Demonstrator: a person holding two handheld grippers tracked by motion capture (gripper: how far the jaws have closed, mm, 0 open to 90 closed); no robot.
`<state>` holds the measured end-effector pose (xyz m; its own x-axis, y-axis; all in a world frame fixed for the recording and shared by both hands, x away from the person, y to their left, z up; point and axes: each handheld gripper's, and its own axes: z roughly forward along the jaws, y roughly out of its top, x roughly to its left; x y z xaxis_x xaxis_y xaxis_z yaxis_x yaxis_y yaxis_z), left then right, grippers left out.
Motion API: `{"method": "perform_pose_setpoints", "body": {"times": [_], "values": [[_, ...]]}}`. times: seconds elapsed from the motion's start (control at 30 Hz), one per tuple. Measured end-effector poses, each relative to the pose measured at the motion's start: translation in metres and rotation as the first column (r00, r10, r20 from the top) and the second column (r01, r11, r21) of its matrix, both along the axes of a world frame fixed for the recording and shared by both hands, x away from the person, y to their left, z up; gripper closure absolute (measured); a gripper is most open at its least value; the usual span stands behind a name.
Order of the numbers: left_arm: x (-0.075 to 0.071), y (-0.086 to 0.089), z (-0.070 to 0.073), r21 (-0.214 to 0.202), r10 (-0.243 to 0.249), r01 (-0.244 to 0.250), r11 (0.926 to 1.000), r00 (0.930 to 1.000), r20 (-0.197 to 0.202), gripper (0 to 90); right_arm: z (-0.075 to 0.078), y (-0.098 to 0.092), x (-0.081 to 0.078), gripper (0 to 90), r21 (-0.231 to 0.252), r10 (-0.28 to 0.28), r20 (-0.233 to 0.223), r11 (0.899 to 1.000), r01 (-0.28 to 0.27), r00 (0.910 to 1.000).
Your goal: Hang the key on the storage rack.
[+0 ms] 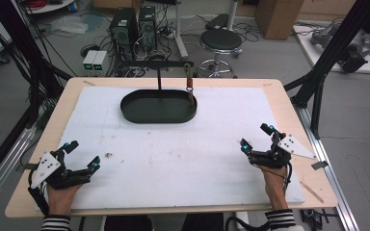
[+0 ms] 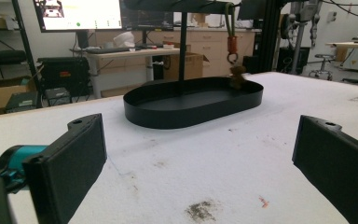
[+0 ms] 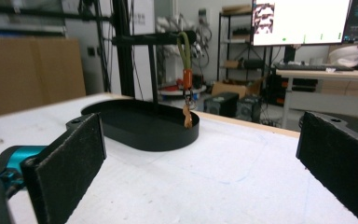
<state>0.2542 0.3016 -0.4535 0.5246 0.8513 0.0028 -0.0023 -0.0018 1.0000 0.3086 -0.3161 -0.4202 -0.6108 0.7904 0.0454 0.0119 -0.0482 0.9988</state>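
Small brown object (image 1: 191, 97) is hung from orange-clipped strap on black stand arm, at right end of black oval metal tray (image 1: 158, 107), far across bench (image 1: 279, 103). Right gripper (image 1: 259, 140) is judged nearer (slightly). Left gripper (image 1: 82, 154) sits well apart. Fingers of both are spread wide, nothing held.

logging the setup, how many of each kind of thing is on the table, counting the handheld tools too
black oval tray: 1
black stand with crossbar: 1
small brown charm hanging on an orange clip: 1
white mat: 1
handheld tool: 2, left tool and right tool, both open and holding nothing
total: 6
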Motion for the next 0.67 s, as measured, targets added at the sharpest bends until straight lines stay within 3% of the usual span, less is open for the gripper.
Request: {"method": "perform_pose_setpoints", "body": {"times": [0.17, 0.33, 0.37, 0.53, 0.67], "values": [[0.0, 0.0, 0.0, 0.002, -0.001, 0.001, 1.0, 1.0, 0.002, 3.3, -0.014, -0.002, -0.002, 0.3, 0.004, -0.007, -0.012, 1.0, 0.007, 0.9999], [0.0, 0.0, 0.0, 0.003, -0.002, 0.002, 1.0, 1.0, 0.002, 3.3, -0.026, 0.002, -0.003, 0.3, -0.048, -0.023, -0.029, 0.999, 0.022, 0.9993], [0.0, 0.0, 0.0, 0.003, -0.002, 0.002, 1.0, 1.0, 0.002, 3.2, -0.03, 0.003, -0.002, 0.3, -0.044, -0.018, -0.049, 0.999, 0.016, 0.9987], [0.0, -0.001, 0.0, 0.003, -0.001, 0.001, 1.0, 1.0, 0.001, 3.3, -0.032, 0.007, -0.005, 0.3, -0.079, -0.039, -0.028, 0.996, 0.037, 0.9988], [0.0, 0.0, 0.0, 0.002, -0.002, 0.002, 1.0, 1.0, 0.002, 3.3, -0.032, 0.005, -0.005, 0.3, -0.065, -0.043, -0.028, 0.997, 0.041, 0.9987]]}}
